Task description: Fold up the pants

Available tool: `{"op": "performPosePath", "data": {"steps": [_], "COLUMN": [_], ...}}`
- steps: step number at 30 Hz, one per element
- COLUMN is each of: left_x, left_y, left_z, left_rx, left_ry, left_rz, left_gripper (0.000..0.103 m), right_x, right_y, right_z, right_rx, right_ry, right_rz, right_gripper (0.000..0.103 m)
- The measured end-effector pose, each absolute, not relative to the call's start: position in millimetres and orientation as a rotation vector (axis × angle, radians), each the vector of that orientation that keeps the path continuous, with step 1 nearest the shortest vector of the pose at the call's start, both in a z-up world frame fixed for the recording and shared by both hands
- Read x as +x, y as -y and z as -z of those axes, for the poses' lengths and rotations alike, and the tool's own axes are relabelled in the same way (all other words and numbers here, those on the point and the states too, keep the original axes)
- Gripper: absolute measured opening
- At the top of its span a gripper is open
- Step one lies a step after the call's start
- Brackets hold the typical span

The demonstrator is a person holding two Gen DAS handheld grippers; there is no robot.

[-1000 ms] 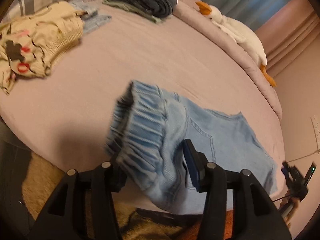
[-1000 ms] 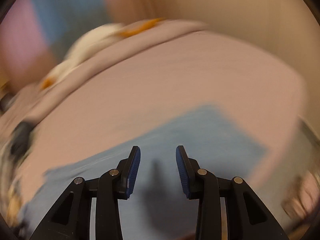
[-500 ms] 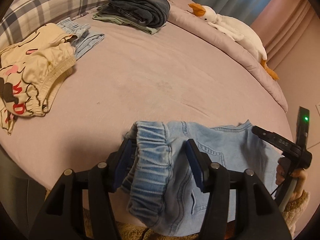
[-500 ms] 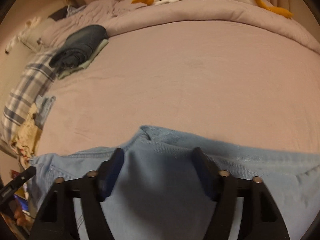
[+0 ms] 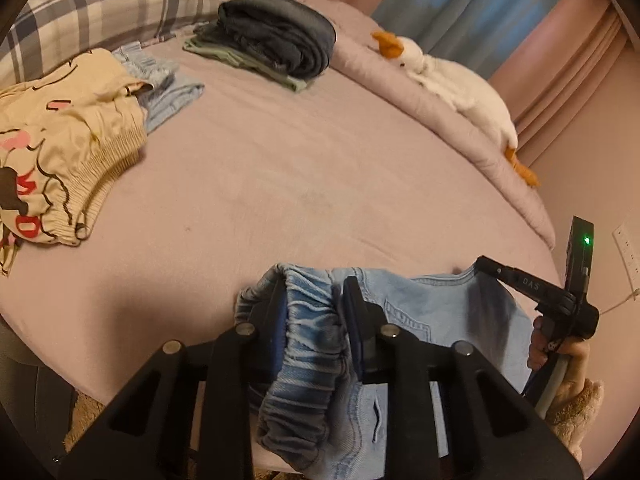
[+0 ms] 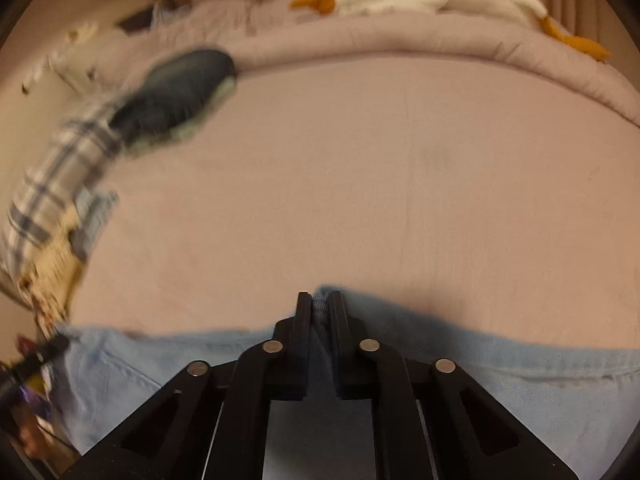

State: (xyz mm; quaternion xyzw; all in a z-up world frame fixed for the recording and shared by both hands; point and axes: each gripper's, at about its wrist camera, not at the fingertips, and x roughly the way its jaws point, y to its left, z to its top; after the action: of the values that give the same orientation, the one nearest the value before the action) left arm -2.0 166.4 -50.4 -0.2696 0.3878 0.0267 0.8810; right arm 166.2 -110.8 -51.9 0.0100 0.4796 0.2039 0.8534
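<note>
Left gripper [image 5: 314, 300]: its jaws have just been closing and are clamped on the gathered elastic waistband of the light blue denim pants [image 5: 432, 308]; bunched denim is seen between the two pads.
Right gripper [image 6: 320, 304]: its jaws have just been closing and are nearly together, pinched on a thin edge of the pants [image 6: 520, 372]; a strip of fabric is caught between the tips.
Pants: laid along the near edge of the bed [image 5: 280, 168], partly draped over that edge; a back pocket is turned up beside the left gripper.
Right gripper in the left view [image 5: 482, 262]: seen at the far right, held by a hand [image 5: 560, 360] in a fuzzy cuff, its tip set on the pants' far edge.
Folded stack [image 5: 280, 36]: dark jeans over a green garment, placed at the far side of the bed.
Cream garment [image 5: 68, 140]: left crumpled at the left, over a pale blue piece.
Plaid pillow [image 5: 104, 8]: set behind the cream garment.
Plush goose [image 5: 448, 76]: laid on the rolled duvet.
</note>
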Motion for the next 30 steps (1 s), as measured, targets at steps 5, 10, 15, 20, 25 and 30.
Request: {"op": "performPosePath", "data": {"steps": [5,10,15,20,25,30], "left_x": [3,10,8,3,0,16], "left_y": [-164,-148,-151,-154,-138,-95], "left_z": [66,77,81,67,17,-20], "left_rx": [-0.512,-0.34,-0.322,-0.339,-0.247,-0.267], "left_ry": [-0.856,-0.896,-0.906,-0.912,-0.818,-0.748], "left_rz": [-0.11,-0.162,-0.175,-0.197,-0.295,-0.151], "left_gripper": [0.028,0.031,0.034,0.045,0.074,0.076], "right_x": [182,192,191,184,166,164], "right_y": [101,111,111,108,166,261], "right_z": [69,96,98,88,48,7], "right_rx": [-0.021,0.074,0.065,0.01,0.11,0.212], "right_ry": [-1.053,-1.08,-1.064,-1.019,-0.91,-0.878], "right_rz": [-0.398,-0.401,-0.388,-0.382,-0.355,-0.148], "right_gripper": [0.008,0.007,0.005,0.008,0.068,0.069]}}
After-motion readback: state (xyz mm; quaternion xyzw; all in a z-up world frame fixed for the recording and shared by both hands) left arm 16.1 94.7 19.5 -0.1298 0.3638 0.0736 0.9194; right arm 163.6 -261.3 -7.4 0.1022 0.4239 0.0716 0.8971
